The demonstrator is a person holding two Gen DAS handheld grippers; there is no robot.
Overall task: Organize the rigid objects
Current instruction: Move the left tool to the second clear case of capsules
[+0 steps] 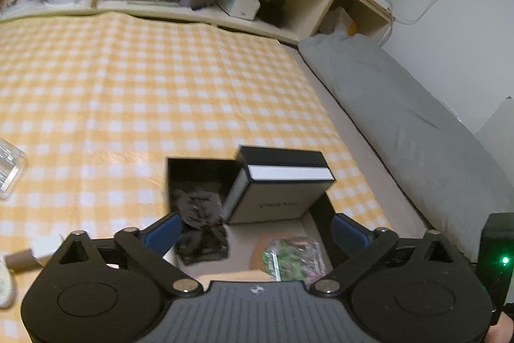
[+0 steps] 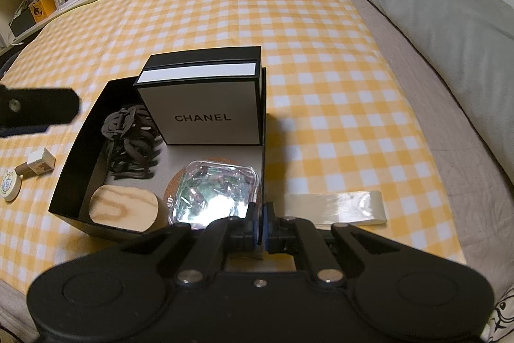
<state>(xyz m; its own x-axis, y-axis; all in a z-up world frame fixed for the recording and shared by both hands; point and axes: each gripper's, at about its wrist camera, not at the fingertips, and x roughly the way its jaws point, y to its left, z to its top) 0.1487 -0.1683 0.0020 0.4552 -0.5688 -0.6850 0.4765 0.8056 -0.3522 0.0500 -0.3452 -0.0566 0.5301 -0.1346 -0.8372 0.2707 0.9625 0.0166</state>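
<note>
Left gripper (image 1: 253,230) spread wide, empty, above black tray (image 2: 77,169); white box (image 1: 276,195) just ahead between its fingers. Right gripper (image 2: 258,222) clenched on the tray's near wall, clear tub (image 2: 218,192) just ahead

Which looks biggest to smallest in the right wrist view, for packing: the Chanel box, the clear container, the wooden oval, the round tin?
1. Chanel box
2. Clear container
3. Wooden oval, nearly alike; unsure
4. Round tin, smallest
</note>
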